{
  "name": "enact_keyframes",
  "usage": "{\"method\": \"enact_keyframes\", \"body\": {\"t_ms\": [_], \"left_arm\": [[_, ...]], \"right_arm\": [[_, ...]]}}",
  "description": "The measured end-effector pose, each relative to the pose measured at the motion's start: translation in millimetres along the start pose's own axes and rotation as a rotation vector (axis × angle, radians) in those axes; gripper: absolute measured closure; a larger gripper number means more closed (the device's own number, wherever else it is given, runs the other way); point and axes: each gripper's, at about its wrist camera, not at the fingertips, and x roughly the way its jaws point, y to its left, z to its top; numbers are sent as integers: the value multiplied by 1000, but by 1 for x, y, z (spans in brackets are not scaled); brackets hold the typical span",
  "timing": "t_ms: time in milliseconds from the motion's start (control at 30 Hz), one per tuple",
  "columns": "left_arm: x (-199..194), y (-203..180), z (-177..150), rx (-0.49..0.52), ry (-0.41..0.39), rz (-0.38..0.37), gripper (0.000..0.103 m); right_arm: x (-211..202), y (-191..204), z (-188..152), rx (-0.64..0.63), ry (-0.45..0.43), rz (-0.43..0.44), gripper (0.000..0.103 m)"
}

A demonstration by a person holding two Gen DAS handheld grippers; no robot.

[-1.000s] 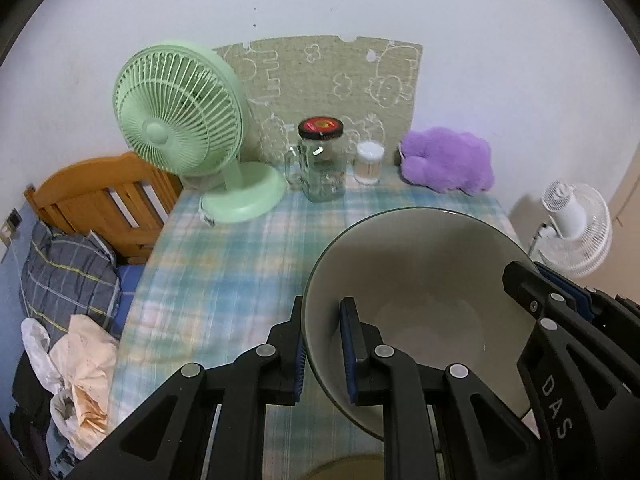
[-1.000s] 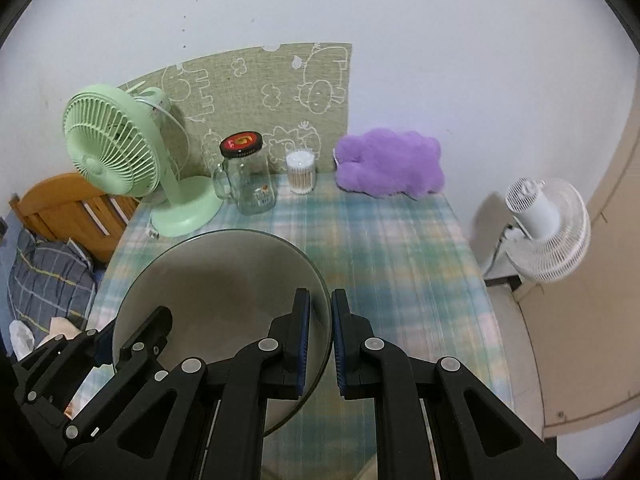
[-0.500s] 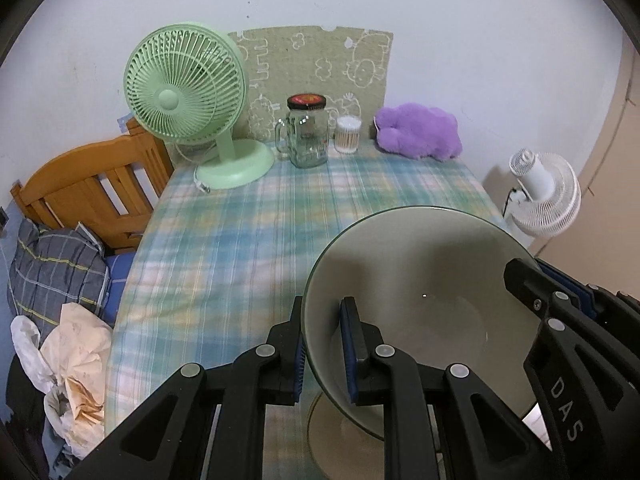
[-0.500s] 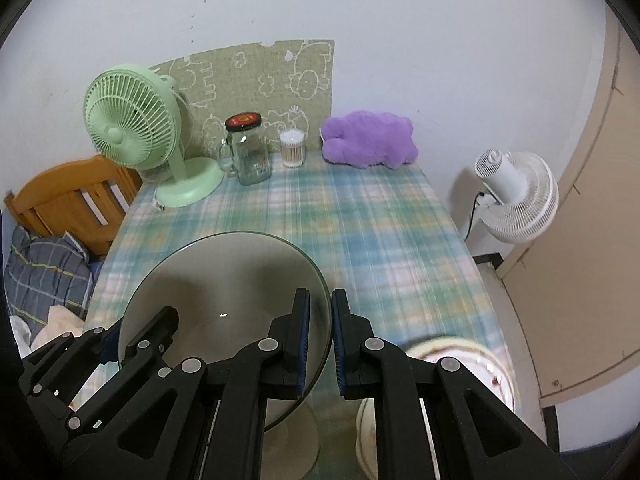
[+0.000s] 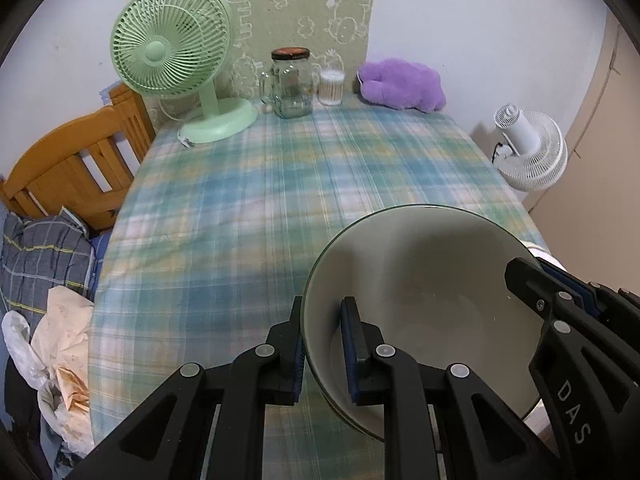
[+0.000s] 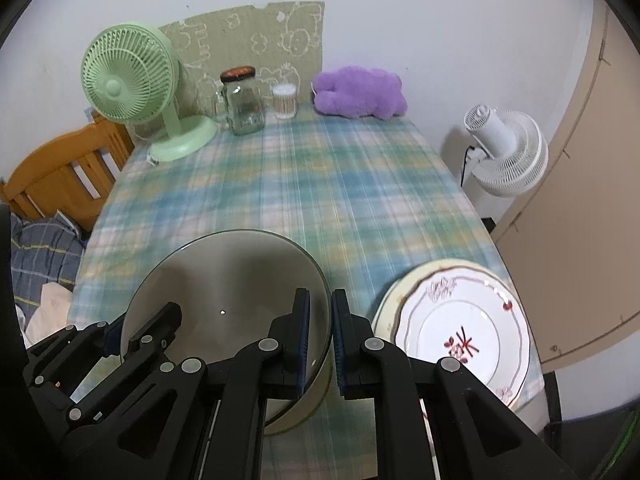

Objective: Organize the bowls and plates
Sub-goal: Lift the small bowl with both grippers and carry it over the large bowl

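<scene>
A large grey-green bowl [image 5: 432, 280] is held by both grippers over the near part of the checked tablecloth [image 5: 280, 184]. My left gripper [image 5: 322, 320] is shut on the bowl's left rim. My right gripper [image 6: 320, 312] is shut on its right rim; the bowl also shows in the right wrist view [image 6: 224, 276]. Its base is near or on the cloth; contact is hidden. To the bowl's right, a white plate with red flowers [image 6: 460, 328] lies on a cream plate [image 6: 394, 300].
At the table's far end stand a green fan [image 5: 176, 52], a glass jar with a dark lid [image 5: 291, 80], a cotton swab tub [image 5: 331, 87] and a purple plush [image 5: 400, 85]. A wooden bed frame [image 5: 68, 168] is left, a white floor fan [image 6: 504, 148] right.
Both grippers have pulled back toward the near end of the table and lower with the bowl. The far objects look smaller, and the stacked plates have come into the right wrist view.
</scene>
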Motion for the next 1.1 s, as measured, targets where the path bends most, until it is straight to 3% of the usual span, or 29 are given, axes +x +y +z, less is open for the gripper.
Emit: {"method": "enact_keyframes", "body": {"t_ms": [900,967,1033,1100], "left_arm": [[35,-2,-19,78,84,3,89],[36,0,-19,73,99,-9,87],[37,2,-19,58,118,-25,71],[39,5,-19,50,144,-43,66]], "right_arm": [[39,-1,-25,36,124,-31,89],[39,-1,-25,38,139,-32,88],[40,-1,-24,36,147,-32,88],[40,-4,-23,50,154,-7,87]]}}
